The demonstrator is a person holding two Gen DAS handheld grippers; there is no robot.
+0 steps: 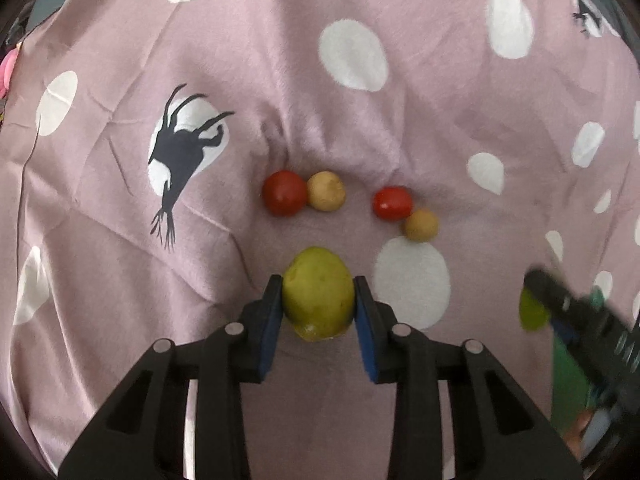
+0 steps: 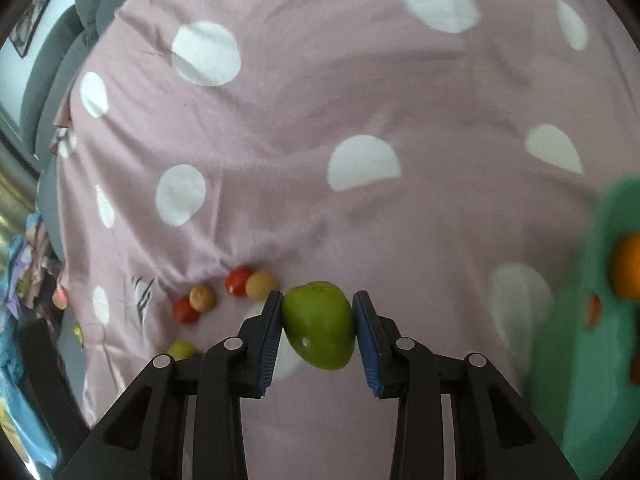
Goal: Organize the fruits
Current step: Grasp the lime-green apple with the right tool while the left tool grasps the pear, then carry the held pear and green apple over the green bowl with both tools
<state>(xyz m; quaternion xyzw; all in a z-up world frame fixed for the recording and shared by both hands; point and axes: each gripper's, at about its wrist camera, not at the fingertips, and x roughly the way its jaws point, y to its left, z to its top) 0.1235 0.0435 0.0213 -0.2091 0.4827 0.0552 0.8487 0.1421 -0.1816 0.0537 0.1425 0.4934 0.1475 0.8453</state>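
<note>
Gripping one green fruit each: left gripper (image 1: 318, 300), right gripper (image 2: 318, 328); two tomatoes (image 1: 285, 193), two tan fruits (image 1: 326, 191), maybe longans.

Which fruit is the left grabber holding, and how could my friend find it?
Look at the pink spotted cloth, then at the four small round fruits lined up across its middle. Just in front of them, the left gripper pinches a yellow-green fruit. It is bigger than the red and tan ones.
</note>
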